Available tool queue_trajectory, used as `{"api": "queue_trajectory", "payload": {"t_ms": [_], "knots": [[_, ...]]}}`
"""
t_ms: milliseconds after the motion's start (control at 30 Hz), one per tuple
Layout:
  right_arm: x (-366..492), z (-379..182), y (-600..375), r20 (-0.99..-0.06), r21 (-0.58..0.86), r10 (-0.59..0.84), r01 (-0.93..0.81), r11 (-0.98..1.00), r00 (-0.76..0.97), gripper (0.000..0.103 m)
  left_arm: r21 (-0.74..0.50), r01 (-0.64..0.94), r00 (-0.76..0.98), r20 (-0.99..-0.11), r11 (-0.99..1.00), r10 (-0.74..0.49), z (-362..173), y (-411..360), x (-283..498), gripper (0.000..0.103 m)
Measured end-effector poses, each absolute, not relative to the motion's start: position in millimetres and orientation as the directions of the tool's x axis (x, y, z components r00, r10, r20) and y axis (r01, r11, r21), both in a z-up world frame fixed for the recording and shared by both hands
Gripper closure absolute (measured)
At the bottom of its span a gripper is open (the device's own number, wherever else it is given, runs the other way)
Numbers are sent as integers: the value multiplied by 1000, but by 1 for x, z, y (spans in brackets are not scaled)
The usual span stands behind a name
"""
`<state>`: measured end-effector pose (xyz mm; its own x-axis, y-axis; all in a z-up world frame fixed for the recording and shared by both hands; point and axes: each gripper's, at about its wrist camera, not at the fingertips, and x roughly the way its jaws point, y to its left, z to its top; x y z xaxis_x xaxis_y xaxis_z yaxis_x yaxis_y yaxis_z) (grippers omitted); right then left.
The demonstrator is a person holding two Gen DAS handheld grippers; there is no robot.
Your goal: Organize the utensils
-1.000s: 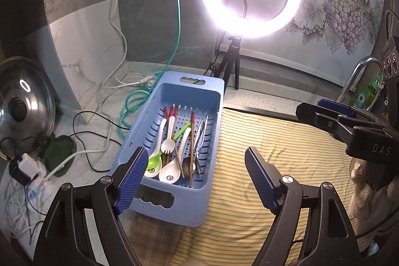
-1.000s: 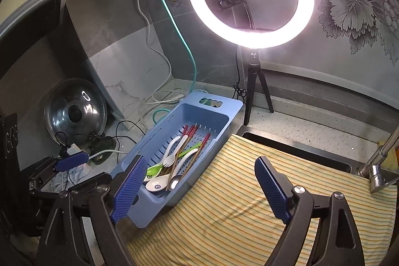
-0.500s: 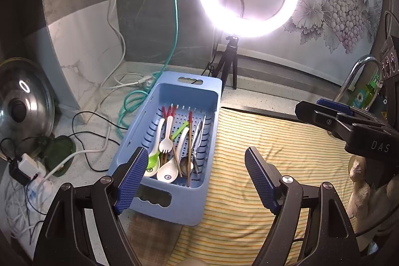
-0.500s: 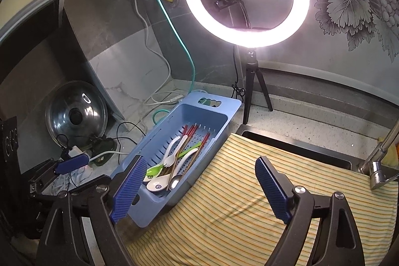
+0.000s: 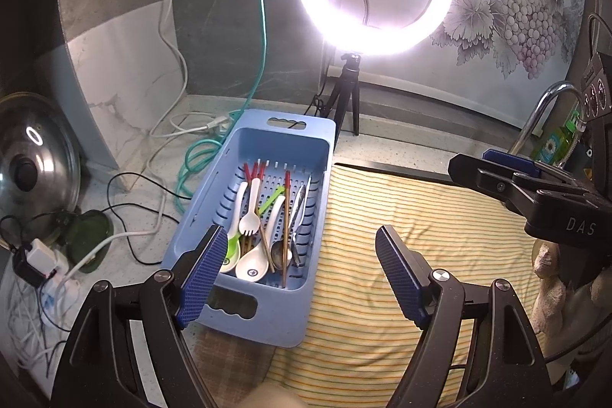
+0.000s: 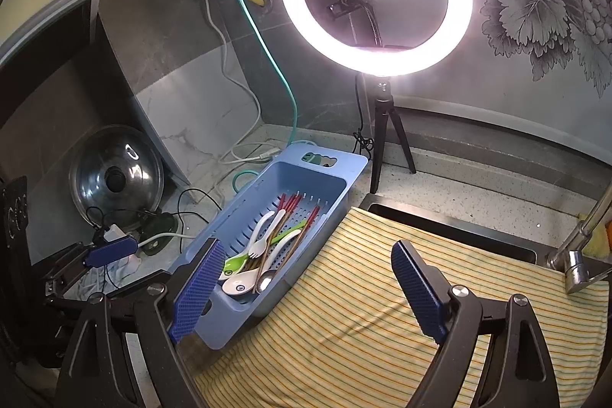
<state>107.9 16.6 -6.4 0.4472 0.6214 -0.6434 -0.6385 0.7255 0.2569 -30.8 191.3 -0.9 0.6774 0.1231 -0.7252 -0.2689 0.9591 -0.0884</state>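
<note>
1. Left tool (image 5: pixel 296 270): tilted down toward the table, jaws spread wide, nothing between the blue pads, poised over the near end of the blue basket (image 5: pixel 306 308) and the striped cloth (image 5: pixel 401 217).
2. Right tool (image 6: pixel 308 287): same downward slant, jaws likewise wide apart and empty, hanging above the cloth just right of the basket.
3. Seen from the left wrist, right tool off to the right side, level with the cloth's far edge.
4. Utensils heaped inside the basket: white spoon (image 5: pixel 254 264), white fork (image 5: pixel 250 213), red-tipped chopsticks (image 5: pixel 286 217), metal spoon (image 5: pixel 278 251), green spoon (image 5: pixel 234 243).
5. Basket on the table, touching the cloth's left edge.
</note>
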Motion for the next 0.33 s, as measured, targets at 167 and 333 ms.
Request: {"api": "queue_trajectory", "payload": {"t_ms": [167, 333], "knots": [[112, -8, 15, -644, 252, 618, -639, 727, 450, 17, -110, -257, 685, -722, 960, 101, -1, 190, -30, 23], [116, -11, 14, -646, 260, 621, -637, 726, 444, 17, -87, -246, 693, -712, 965, 113, -1, 185, -29, 23]]}}
